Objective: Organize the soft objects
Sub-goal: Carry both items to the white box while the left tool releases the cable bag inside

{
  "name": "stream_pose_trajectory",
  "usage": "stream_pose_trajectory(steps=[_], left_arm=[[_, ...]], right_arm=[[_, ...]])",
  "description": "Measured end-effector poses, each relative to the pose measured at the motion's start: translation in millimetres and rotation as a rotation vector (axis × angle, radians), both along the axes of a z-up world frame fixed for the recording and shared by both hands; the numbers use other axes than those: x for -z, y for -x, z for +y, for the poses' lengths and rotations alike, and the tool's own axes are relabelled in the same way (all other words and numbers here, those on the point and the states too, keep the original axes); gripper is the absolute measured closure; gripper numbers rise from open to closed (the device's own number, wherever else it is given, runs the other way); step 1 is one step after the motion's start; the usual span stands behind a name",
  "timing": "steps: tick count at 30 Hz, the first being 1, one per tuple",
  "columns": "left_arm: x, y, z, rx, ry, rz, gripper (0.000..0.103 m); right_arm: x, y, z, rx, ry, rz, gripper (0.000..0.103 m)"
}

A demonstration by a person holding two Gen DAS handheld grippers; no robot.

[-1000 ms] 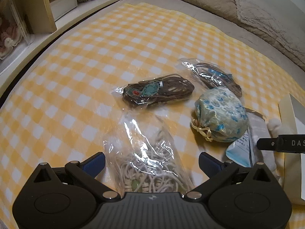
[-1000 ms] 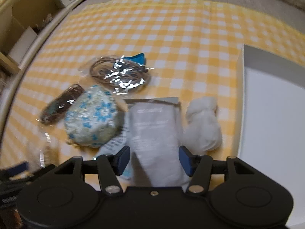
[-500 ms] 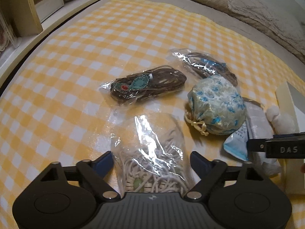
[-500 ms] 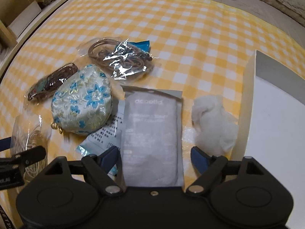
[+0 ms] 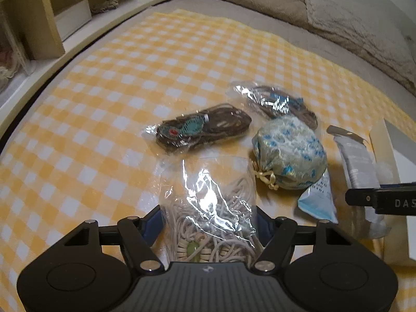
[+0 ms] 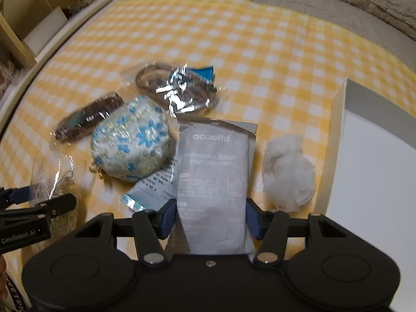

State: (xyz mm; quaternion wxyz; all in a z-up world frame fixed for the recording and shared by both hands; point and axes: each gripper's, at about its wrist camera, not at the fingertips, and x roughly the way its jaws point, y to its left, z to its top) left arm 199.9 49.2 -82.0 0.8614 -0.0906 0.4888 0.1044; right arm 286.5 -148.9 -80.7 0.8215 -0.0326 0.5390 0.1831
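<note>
My left gripper (image 5: 209, 223) is open, its jaws on either side of a clear bag of white cord (image 5: 210, 208) on the yellow checked cloth. My right gripper (image 6: 210, 219) is open, its jaws on either side of a grey toilet seat cushion packet (image 6: 213, 176). Between them lie a floral drawstring pouch (image 5: 288, 153), a blue-edged packet (image 6: 153, 187), a bag with a brown cord and teal leaf (image 5: 202, 130) and a bag of brown cord (image 5: 275, 101). White fluff (image 6: 286, 171) lies right of the grey packet.
A white box (image 6: 374, 161) stands at the right edge of the cloth (image 5: 130, 78). A wooden shelf unit (image 5: 39, 26) runs along the left. Beige bedding (image 5: 338, 13) lies at the back. The right gripper's finger (image 5: 382, 200) shows in the left wrist view.
Both grippers have moved forward over their bags, so the jaws now flank the cord bag and the grey packet more closely. The jaws have narrowed somewhat.
</note>
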Motion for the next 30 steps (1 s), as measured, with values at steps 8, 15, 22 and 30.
stream_pose_trajectory(steps=[8, 15, 22, 30], left_arm=[[-31, 8, -9, 0.008, 0.016, -0.116, 0.033], [-59, 9, -35, 0.053, 0.025, -0.222, 0.033], [-76, 3, -72, 0.111, 0.039, -0.282, 0.033], [-82, -1, -120, 0.201, 0.073, -0.317, 0.033]], right_arm=[[-39, 23, -7, -0.012, -0.065, -0.114, 0.047], [-71, 42, -31, 0.023, -0.108, -0.21, 0.047], [-90, 55, -70, 0.107, -0.109, -0.286, 0.047], [-89, 69, -123, 0.208, -0.076, -0.318, 0.047]])
